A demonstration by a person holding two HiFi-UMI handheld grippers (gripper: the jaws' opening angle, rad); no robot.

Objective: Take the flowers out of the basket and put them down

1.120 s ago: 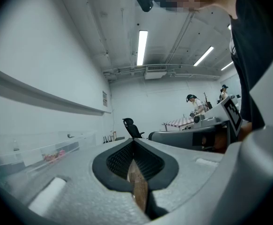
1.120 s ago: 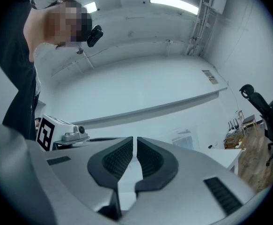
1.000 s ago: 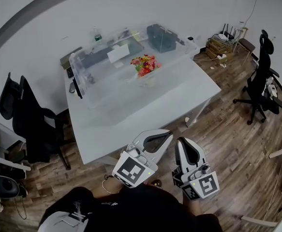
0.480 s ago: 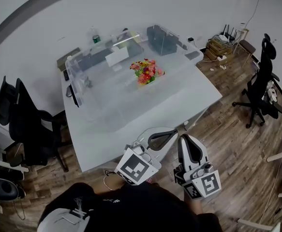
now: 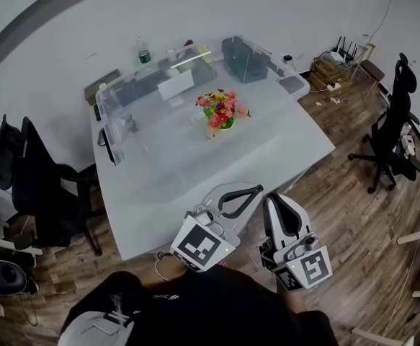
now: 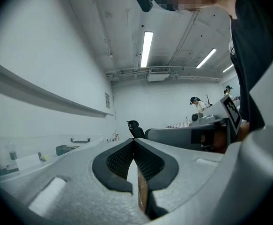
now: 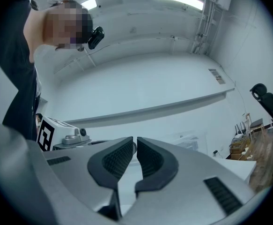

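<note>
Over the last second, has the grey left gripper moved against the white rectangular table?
Yes: the grey left gripper advanced toward the white rectangular table, reaching its near edge.

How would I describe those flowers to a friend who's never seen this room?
Find the big white table with a large clear plastic tub on it. Near the tub's middle stands a small bunch of flowers, the only red and orange thing among clear, grey and white items.

It's an office. A white desk [image 5: 289, 146] stands on wood flooring. Black swivel chairs [image 5: 44, 186] flank it, with strip lights [image 6: 146, 48] overhead.
</note>
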